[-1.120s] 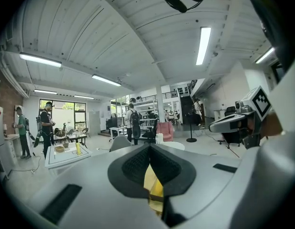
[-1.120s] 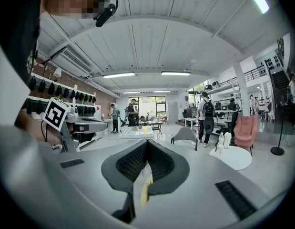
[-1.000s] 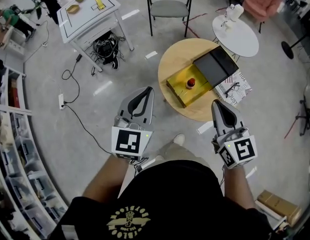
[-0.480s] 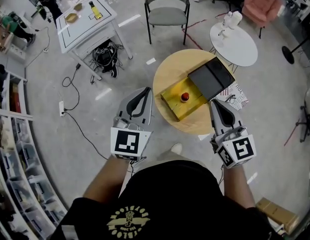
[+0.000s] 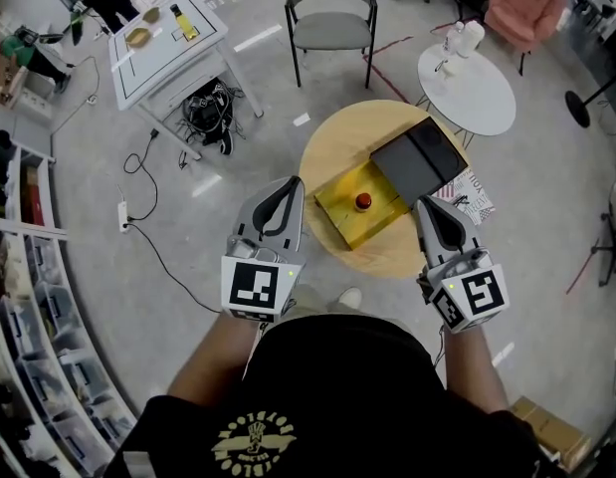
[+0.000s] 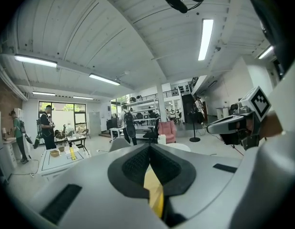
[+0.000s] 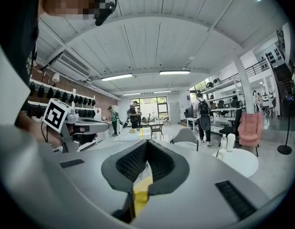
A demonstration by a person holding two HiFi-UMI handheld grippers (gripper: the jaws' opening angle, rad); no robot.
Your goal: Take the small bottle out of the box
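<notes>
A yellow open box point(image 5: 362, 207) lies on a round wooden table point(image 5: 332, 147), its black lid point(image 5: 417, 159) folded back to the right. Inside it stands the small bottle point(image 5: 363, 201) with a red cap. My left gripper point(image 5: 295, 181) is held level just left of the table's near edge, jaws shut and empty. On the other side my right gripper point(image 5: 425, 205) hangs over the table's near right rim, also shut and empty. Both are short of the box. In the left gripper view point(image 6: 149, 149) and right gripper view point(image 7: 147, 144) the pads meet, with a yellow sliver below.
A white round table point(image 5: 477, 83) with bottles point(image 5: 465, 36) stands behind on the right, a grey-green chair point(image 5: 332, 18) straight behind. A white square table point(image 5: 168, 43) is at the back left. Cables point(image 5: 138, 167) trail on the floor, a magazine point(image 5: 477, 189) lies beside the wooden table.
The wooden table and box have come closer and slid left and down in the head view. Both grippers have travelled forward with the person, jaws unchanged.
</notes>
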